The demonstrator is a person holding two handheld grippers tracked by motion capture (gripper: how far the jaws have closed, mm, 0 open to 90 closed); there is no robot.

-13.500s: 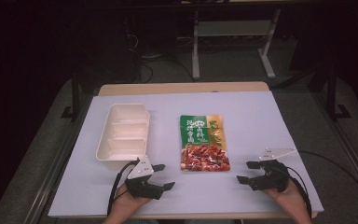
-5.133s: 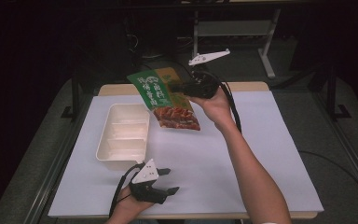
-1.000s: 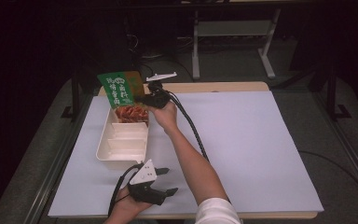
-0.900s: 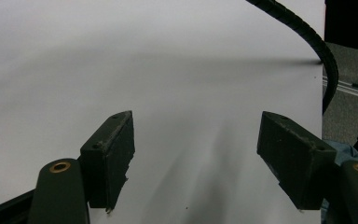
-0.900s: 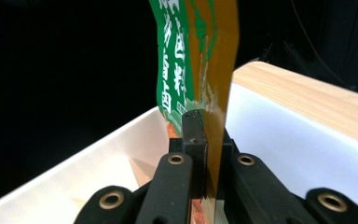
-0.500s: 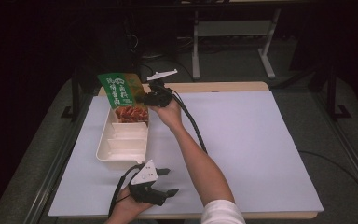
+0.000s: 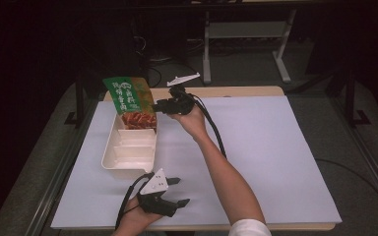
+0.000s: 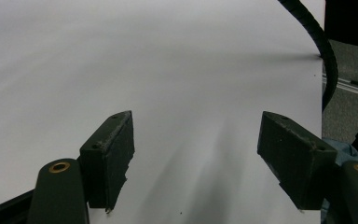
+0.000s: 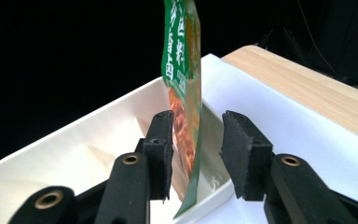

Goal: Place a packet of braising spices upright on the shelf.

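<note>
Snack pouch [image 7: 130, 101] standing upright in far compartment of tray [image 7: 128, 158]. Right tool [image 9: 196, 149] just opened, pads off pouch (still between them). Recommended: withdraw straight back, avoid tipping. Left tool [image 7: 174, 191] spread, idle on bench [image 7: 275, 147].

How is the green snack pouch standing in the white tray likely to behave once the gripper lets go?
The pouch stands on edge in the tray's far compartment, so it probably tips over. It looks thin, glossy and flexible: likely light, floppy and slippery. The right gripper's just-opening jaws straddle it.

Around the table
A white sheet [image 7: 275, 147] covers the wooden table [image 7: 241, 91]; behind it, a metal stand [image 7: 246, 37] on dark floor.
</note>
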